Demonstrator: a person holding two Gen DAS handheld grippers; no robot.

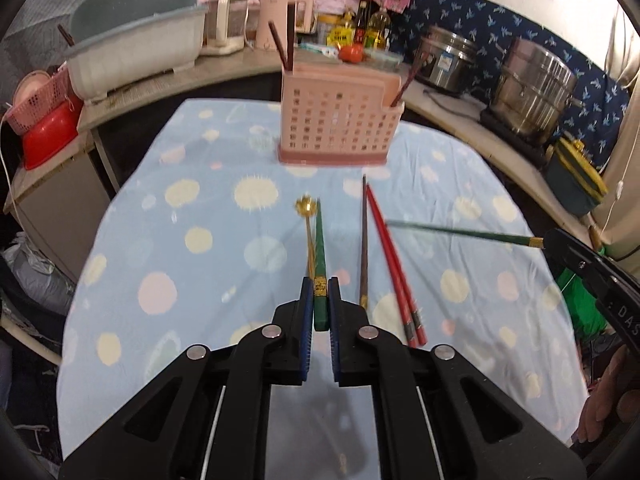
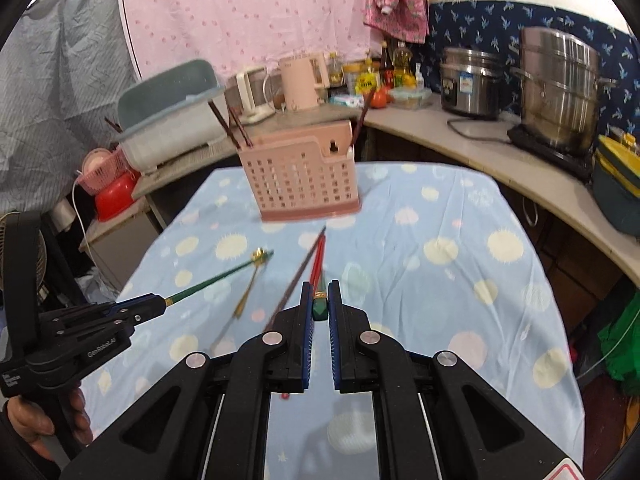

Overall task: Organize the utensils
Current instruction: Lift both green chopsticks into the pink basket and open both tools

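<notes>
Your left gripper point(image 1: 321, 294) is clamped on the thick end of a green chopstick point(image 1: 321, 248) — pads pressed on either side just by its gold band, the thin end pointing away toward the pink holder point(image 1: 338, 120). From the right wrist view the same chopstick juts out of your left gripper, lifted off the cloth and slanting toward the gold spoon point(image 2: 250, 280).

Your right gripper point(image 2: 320, 300) is closed on the butt of a second green chopstick point(image 2: 320, 307); only its blunt end with a gold band shows between the pads there. The left wrist view shows its length, reaching in from the right edge above the cloth.

Lying on the blue dotted tablecloth point(image 1: 180, 240):
- a gold spoon with a flower-shaped end, beside the left-held chopstick
- one dark brown chopstick point(image 1: 363, 248)
- a pair of red chopsticks point(image 1: 394, 264), touching each other, just right of the brown one

The pink holder stands upright at the far end of the table, well apart from both grippers — dark brown chopsticks point(image 1: 282, 46) already stand in it, two at its left end and one at its right.

Your hand point(image 2: 44, 420) shows on the left gripper's handle at the lower left of the right wrist view
</notes>
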